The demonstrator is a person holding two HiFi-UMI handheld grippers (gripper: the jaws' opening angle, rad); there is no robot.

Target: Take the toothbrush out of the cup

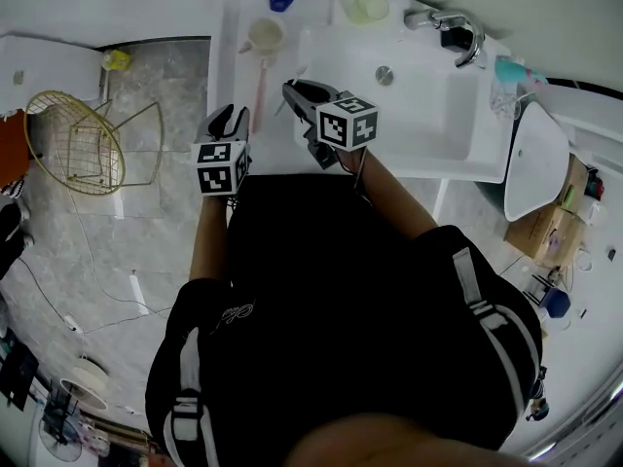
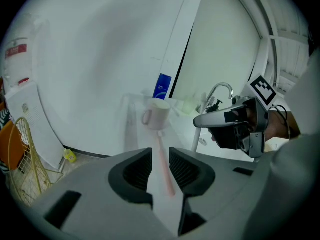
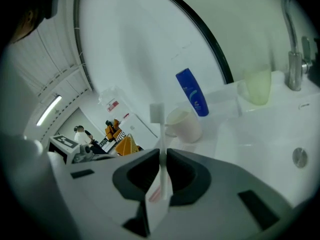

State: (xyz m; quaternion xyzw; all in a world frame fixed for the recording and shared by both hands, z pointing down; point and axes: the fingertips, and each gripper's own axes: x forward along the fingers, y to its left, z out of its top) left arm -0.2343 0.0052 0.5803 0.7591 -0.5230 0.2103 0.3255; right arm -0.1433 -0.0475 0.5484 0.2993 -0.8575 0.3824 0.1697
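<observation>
- Pads (image 3: 146,174) of dark moulded plastic on the right gripper (image 3: 161,156) are closed narrowly on a slim white toothbrush (image 3: 157,113). Its rectangular bristle head is raised at 12 o'clock, outside the mug.
- Ribbed black pads (image 2: 136,171) of the left gripper (image 2: 160,154) are set apart. A pink toothbrush (image 2: 161,140) is seen through the gap, lying flat on the counter and not pressed.
- A rounded cream mug (image 2: 157,113) with a loop handle is stood upright at 12 o'clock of the left gripper, with the pink brush's head at its base.
- A glossy blue bottle (image 3: 192,91) is seen at 1 o'clock of the right gripper, behind the mug, and a translucent pale-green cup (image 3: 257,86) at 2 o'clock. What either cup holds cannot be told.
- The smooth white counter (image 1: 234,17) is joined to a rectangular basin (image 1: 438,115) with a round metal drain (image 1: 384,76) and a chrome tap (image 1: 453,29).
</observation>
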